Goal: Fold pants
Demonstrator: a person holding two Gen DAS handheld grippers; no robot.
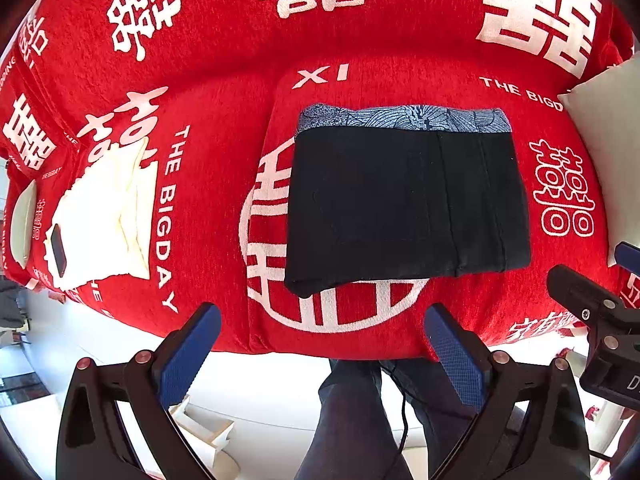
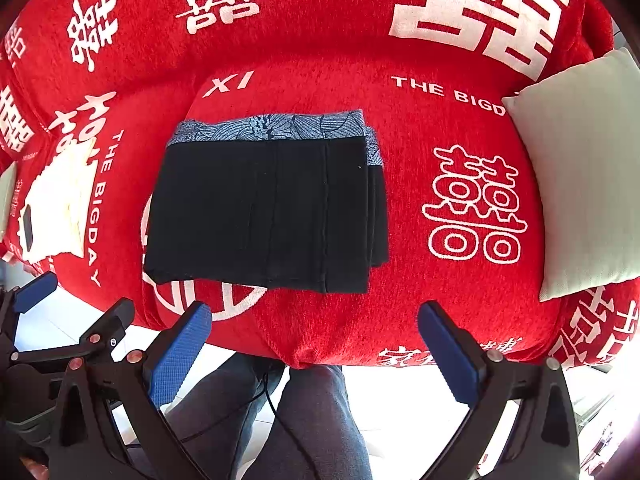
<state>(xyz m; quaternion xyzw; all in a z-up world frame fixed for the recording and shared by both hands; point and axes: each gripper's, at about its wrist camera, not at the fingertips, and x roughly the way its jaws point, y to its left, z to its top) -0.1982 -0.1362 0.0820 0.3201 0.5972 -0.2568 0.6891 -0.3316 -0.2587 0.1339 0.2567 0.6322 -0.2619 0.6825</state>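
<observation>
Black pants (image 1: 404, 204) lie folded into a compact rectangle on the red sofa seat (image 1: 224, 168), with a blue patterned lining strip (image 1: 400, 118) showing along the far edge. The right wrist view shows the same black pants (image 2: 264, 216) left of centre. My left gripper (image 1: 320, 360) hangs open in front of the seat edge, nothing between its blue pads (image 1: 188, 356). My right gripper (image 2: 316, 356) is open too, held off the sofa, pads (image 2: 180, 356) bare. Both stand short of the pants, not touching them.
The sofa wears a red cover with white characters. A white cloth with a dark phone (image 1: 58, 246) on it lies at the left. A pale cushion (image 2: 580, 176) leans at the right. A person's legs in dark trousers (image 1: 352, 420) and a cable are below, over a white floor.
</observation>
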